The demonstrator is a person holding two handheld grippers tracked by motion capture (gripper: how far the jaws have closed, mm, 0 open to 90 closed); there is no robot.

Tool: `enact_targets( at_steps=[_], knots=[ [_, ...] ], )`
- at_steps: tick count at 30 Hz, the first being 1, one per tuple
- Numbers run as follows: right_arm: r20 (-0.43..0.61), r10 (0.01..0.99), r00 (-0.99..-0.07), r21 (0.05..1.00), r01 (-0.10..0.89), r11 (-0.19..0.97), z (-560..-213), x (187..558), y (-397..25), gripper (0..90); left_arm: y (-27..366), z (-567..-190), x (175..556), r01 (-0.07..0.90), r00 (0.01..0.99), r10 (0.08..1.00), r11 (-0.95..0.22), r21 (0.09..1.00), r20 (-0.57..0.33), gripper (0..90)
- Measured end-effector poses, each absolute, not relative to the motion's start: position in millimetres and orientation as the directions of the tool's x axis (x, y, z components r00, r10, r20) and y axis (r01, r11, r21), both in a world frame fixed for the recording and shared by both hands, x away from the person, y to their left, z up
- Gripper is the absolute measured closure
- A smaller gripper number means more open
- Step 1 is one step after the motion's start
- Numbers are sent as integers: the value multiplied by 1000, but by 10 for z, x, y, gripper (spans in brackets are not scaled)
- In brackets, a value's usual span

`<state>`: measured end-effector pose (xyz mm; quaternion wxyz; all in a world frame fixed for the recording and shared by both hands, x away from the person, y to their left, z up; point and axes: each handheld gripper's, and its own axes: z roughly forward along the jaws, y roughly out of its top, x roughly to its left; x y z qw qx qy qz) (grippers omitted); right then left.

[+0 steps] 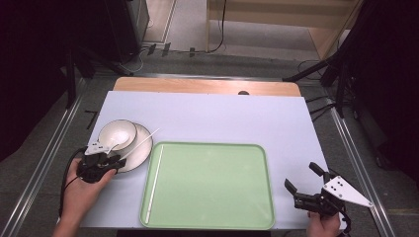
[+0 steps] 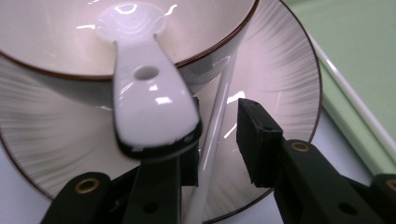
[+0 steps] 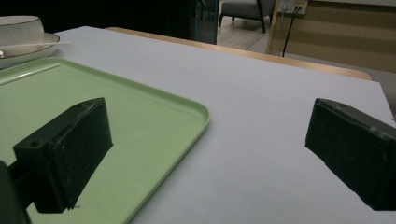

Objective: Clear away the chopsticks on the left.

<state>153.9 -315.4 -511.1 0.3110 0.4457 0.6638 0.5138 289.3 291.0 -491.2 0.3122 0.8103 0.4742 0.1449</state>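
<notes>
Black jaws of my left gripper (image 2: 217, 140) sat lowest in its own view, standing apart with a white chopstick (image 2: 215, 135) running up between them. Its near jaw lay under the spoon (image 2: 149, 100) handle, whose end rested on top of it; I couldn't tell whether anything was pinched. That spoon's scoop lay inside the bowl (image 2: 56, 37), and the bowl stood on the plate (image 2: 280, 79). From the high view, my left gripper (image 1: 106, 160) hung over the plate's (image 1: 143, 148) near rim, just left of the green tray (image 1: 212, 182). A second chopstick (image 1: 154, 180) lay along the tray's left edge. My right gripper (image 1: 304, 180) held its jaws wide apart, gripping nothing, over the worktop (image 1: 222, 113) just beside the tray's right edge.
</notes>
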Motion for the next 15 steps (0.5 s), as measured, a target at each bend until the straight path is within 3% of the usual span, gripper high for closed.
enact_targets(
  at_steps=[9,15],
  knots=[
    [43,911,-410,958,274,79,-5115,1538,-3154,6,2836,-4943,2950,679,538,842,-400,616,-46,841],
    [41,912,-408,959,274,80,-5111,1535,-3158,5,2828,-4913,2915,683,545,837,-408,606,-51,850]
  ],
)
